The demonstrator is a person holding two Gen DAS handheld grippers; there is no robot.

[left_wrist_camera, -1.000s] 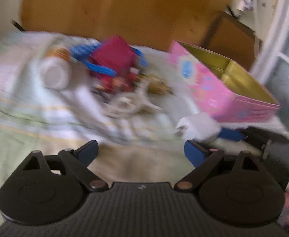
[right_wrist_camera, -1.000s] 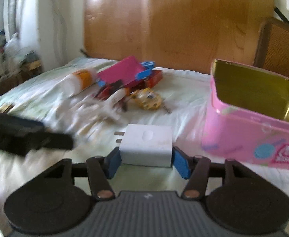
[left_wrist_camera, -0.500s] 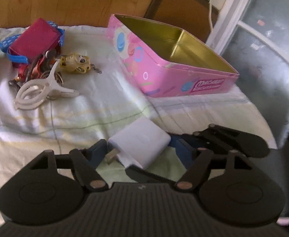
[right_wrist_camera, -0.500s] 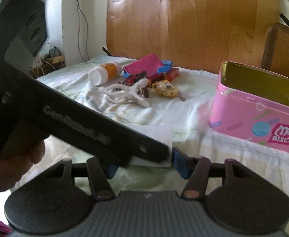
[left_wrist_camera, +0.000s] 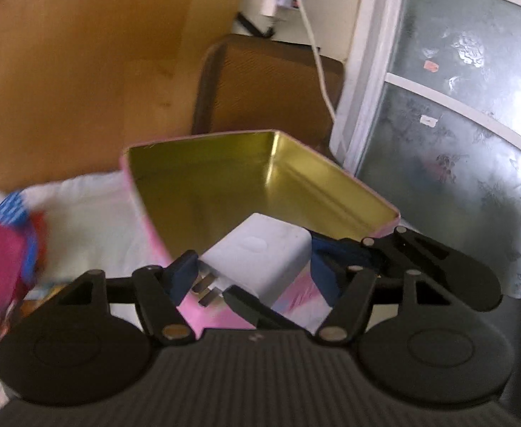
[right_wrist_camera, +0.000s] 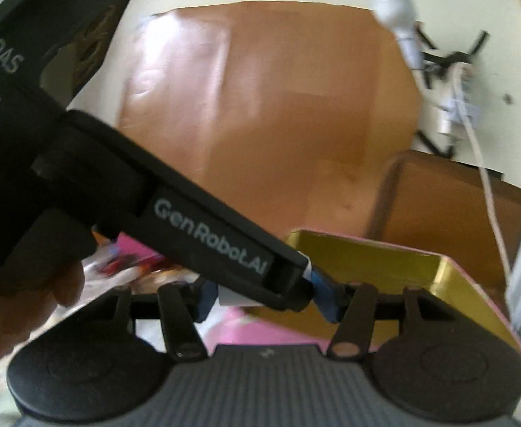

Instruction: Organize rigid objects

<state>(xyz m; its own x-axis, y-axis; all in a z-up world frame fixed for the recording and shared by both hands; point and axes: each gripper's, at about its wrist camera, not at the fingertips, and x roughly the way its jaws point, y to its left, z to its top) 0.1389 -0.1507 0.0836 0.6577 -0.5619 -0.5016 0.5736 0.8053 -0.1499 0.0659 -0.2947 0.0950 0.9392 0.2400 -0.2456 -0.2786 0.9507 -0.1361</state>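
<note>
- Over the pink tin (left_wrist_camera: pixel 331 181), the right gripper (left_wrist_camera: pixel 314 267) clamped a white charger (left_wrist_camera: pixel 257 256) by its flat sides; rigid, light, smooth, likely slippery.
- Left gripper (left_wrist_camera: pixel 250 270): spread, empty.

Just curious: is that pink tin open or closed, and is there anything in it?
Open: the pink tin has no lid on, and its gold inside shows. The visible part looks empty; the white charger hides the near corner.

Tin box (left_wrist_camera: pixel 296 178): shiny gold metal inside, glossy pink painted outside. Charger (left_wrist_camera: pixel 257 252): smooth matt white plastic with bare metal prongs; left gripper (left_wrist_camera: pixel 253 270) of matt black plastic, ribbed on its body, with blue pads (left_wrist_camera: pixel 322 274). Behind: smooth wood panel (left_wrist_camera: pixel 82 53), frosted textured glass (left_wrist_camera: pixel 456 124), white cloth (left_wrist_camera: pixel 89 213) underneath.
</note>
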